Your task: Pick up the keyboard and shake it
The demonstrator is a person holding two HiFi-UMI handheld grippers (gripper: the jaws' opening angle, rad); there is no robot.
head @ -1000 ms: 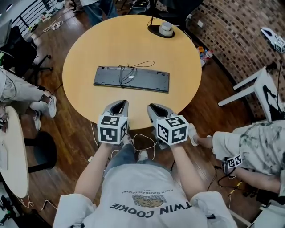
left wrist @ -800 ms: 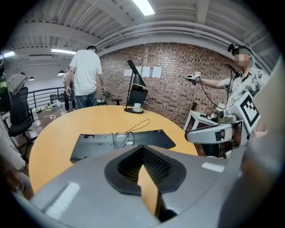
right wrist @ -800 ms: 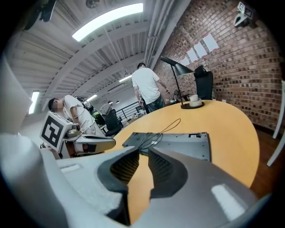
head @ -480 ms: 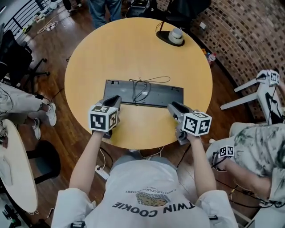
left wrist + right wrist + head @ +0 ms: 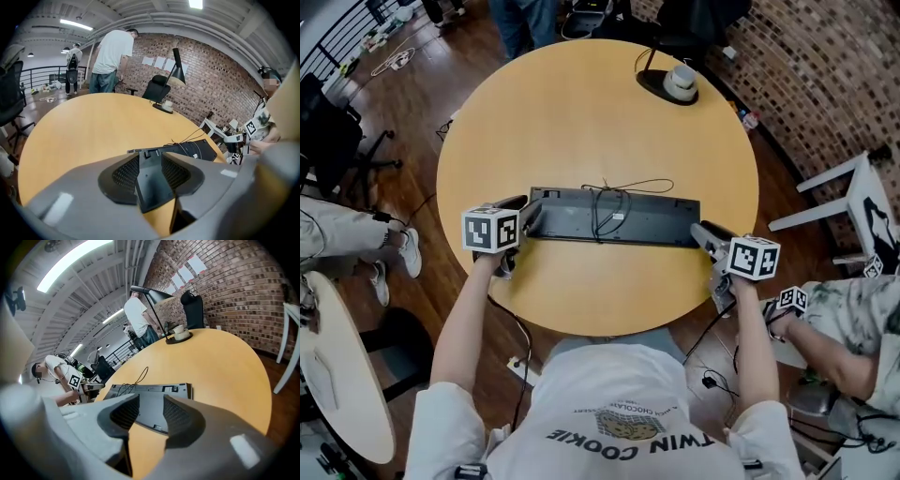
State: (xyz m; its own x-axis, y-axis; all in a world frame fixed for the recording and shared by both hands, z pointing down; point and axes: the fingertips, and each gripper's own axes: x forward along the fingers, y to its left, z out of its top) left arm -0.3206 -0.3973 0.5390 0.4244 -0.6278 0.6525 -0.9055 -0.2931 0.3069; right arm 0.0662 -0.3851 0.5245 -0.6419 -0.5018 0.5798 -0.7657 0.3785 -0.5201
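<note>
A dark keyboard (image 5: 614, 217) lies upside down across the round wooden table (image 5: 581, 112), with its thin cable (image 5: 609, 199) looped on its back. My left gripper (image 5: 529, 215) is at the keyboard's left end. Its jaws have just been opening, and in the left gripper view that end (image 5: 149, 176) sits between the open left gripper (image 5: 150, 159) pads. My right gripper (image 5: 701, 232) is at the right end, also just opening. In the right gripper view the keyboard (image 5: 154, 390) shows just beyond the open right gripper (image 5: 151, 405).
A black desk lamp base (image 5: 667, 84) stands at the table's far edge. A white stand (image 5: 844, 183) is off to the right. A seated person (image 5: 839, 323) is at the right and another (image 5: 337, 220) at the left; brick wall behind.
Both grippers moved from side by side at the table's near edge outward and forward to the keyboard's two ends. Both sets of jaws have opened.
</note>
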